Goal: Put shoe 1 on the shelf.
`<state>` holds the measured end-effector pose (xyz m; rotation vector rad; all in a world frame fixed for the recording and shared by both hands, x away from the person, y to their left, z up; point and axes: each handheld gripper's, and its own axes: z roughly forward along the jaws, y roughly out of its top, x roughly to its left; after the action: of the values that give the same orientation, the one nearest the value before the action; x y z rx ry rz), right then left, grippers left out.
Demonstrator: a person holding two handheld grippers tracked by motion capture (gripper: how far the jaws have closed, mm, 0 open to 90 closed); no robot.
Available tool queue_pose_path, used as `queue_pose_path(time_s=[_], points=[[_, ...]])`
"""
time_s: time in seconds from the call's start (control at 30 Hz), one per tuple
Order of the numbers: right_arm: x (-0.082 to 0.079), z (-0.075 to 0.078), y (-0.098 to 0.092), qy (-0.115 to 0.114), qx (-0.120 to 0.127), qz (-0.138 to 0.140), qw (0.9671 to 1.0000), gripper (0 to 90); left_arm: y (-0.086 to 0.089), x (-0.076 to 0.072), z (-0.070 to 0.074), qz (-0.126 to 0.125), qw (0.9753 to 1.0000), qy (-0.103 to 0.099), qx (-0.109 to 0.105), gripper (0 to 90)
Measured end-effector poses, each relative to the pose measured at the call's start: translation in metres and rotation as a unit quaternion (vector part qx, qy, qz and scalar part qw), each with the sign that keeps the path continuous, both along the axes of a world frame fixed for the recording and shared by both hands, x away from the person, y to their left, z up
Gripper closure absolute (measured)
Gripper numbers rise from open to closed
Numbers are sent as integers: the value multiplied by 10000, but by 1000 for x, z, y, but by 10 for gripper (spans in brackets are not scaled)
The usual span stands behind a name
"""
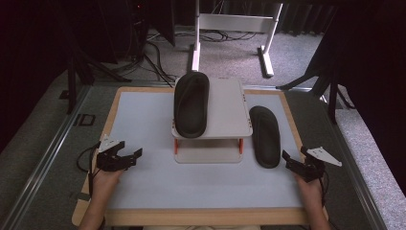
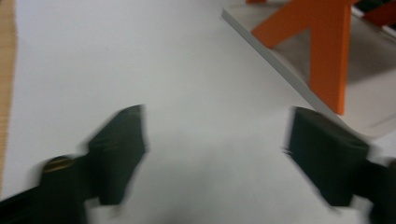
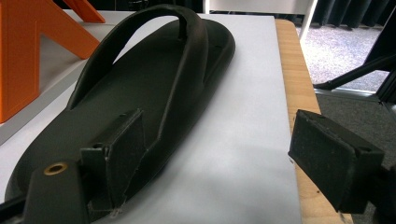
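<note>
The right gripper (image 1: 298, 160) has its jaws spread wide just behind the heel of the black sandal (image 1: 265, 136) lying on the table (image 1: 143, 124) beside the small shelf (image 1: 225, 112). The left gripper (image 1: 128, 155), also spread, is blurred in its own view.

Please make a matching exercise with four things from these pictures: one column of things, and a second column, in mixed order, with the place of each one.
Things
1. black rubber flip-flop with its strap hidden
2. black rubber flip-flop with an arched strap
3. left gripper
4. orange plastic shelf supports

Places
A. under the top board of the small grey two-level shelf
B. on the white table mat, right of the shelf
C. on the shelf's top board
D. over the mat, left of the shelf

Pairs: 1-C, 2-B, 3-D, 4-A
</note>
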<state>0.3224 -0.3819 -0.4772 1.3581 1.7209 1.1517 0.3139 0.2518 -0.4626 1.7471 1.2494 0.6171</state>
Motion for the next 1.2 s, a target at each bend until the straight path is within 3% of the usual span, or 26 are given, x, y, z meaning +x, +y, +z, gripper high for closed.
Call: queue_pose_path(time_s=[0.17, 0.3, 0.43, 0.53, 0.6, 0.83, 1.03, 1.2], points=[[0, 0, 0, 3, -5, 2, 10000, 176, 3, -8, -5, 260, 9987, -435, 0, 136], [0, 0, 0, -2, -9, 7, 10000, 175, 6, -11, -10, 324, 9979, -567, 32, 136], [0, 0, 0, -3, -13, 11, 10000, 175, 10, -14, -15, 364, 9977, -568, 96, 136], [0, 0, 0, -5, -12, 22, 10000, 175, 14, -19, -18, 464, 9965, -680, 112, 137], [0, 0, 0, -5, -9, 24, 10000, 175, 18, -22, -20, 488, 9950, -863, 117, 136], [0, 0, 1, -6, -43, 21, 10000, 175, 28, -30, -24, 643, 9929, -1000, 31, 136], [0, 0, 0, -16, -37, 55, 10000, 175, 32, -34, -26, 878, 9887, -1208, -115, 137], [0, 0, 2, 6, -93, 84, 9999, 174, 37, -39, -27, 1204, 9818, -1410, -421, 137]])
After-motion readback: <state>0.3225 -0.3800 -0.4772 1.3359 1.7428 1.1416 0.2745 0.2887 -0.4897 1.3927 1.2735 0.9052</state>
